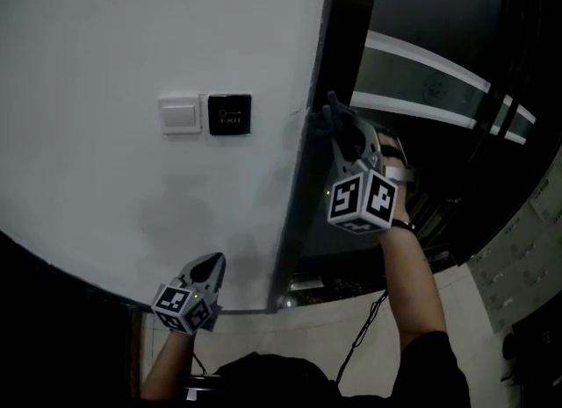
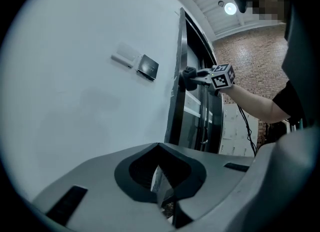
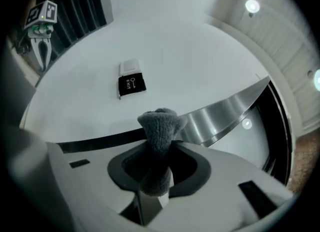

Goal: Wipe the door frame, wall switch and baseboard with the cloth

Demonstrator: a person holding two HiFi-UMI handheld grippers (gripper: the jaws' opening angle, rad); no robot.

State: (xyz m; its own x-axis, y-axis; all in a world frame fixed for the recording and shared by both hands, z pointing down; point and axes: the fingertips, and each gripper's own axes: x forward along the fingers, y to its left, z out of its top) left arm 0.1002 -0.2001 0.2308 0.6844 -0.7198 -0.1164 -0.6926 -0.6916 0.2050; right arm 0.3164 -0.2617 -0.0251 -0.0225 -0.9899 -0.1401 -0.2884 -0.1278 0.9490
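Note:
My right gripper (image 1: 337,124) is shut on a bunched grey cloth (image 3: 159,126), whose tip (image 1: 331,117) presses against the metal door frame (image 1: 297,213) at about switch height. The left gripper view shows that cloth (image 2: 188,80) touching the frame's edge (image 2: 176,101). On the white wall left of the frame are a white wall switch (image 1: 180,114) and a black exit button (image 1: 230,114). My left gripper (image 1: 213,264) hangs low in front of the wall, jaws shut with nothing between them, well below the switch.
A dark glass door with pale stripes (image 1: 421,73) fills the opening right of the frame. Light floor tiles (image 1: 307,336) lie below. A cable (image 1: 364,327) hangs from the right arm. A brick wall (image 2: 250,56) and ceiling lamps (image 3: 252,6) lie beyond.

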